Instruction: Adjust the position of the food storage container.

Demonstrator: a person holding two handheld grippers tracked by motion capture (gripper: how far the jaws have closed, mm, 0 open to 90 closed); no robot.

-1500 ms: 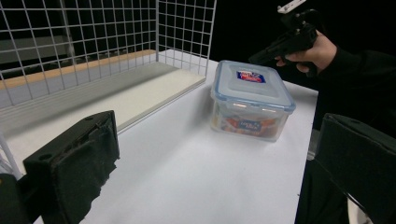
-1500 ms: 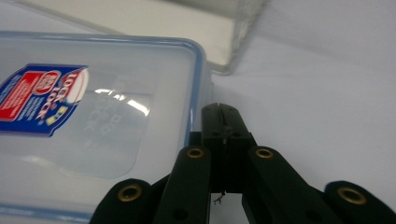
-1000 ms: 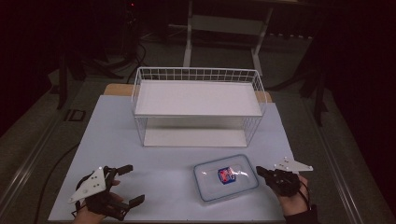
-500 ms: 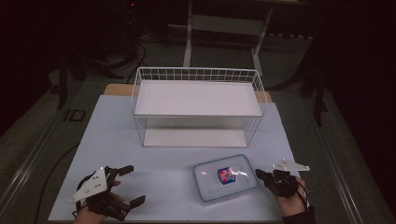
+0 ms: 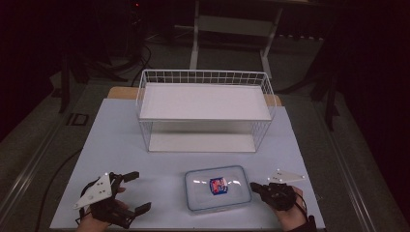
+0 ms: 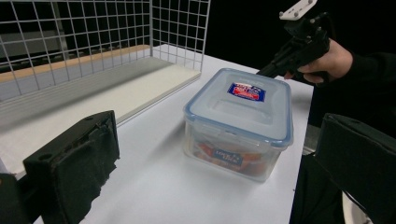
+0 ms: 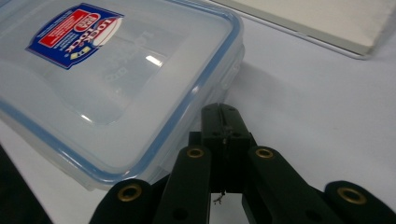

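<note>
Clear plastic food container with blue-edged snap lid and a red-and-blue label: lies flat on the white table, near edge, centre-right, with orange-and-red contents visible through its side in the left gripper view. Right gripper: jaws pressed together with nothing between them, tip just beside the container's right edge, close to the lid rim; whether it touches cannot be told. Left gripper: near left, well apart from the container, jaws spread wide and empty, the container seen between them at a distance in its own view. White wire shelf rack: stands at the far centre of the table, behind the container, a white board on each of its two levels.
</note>
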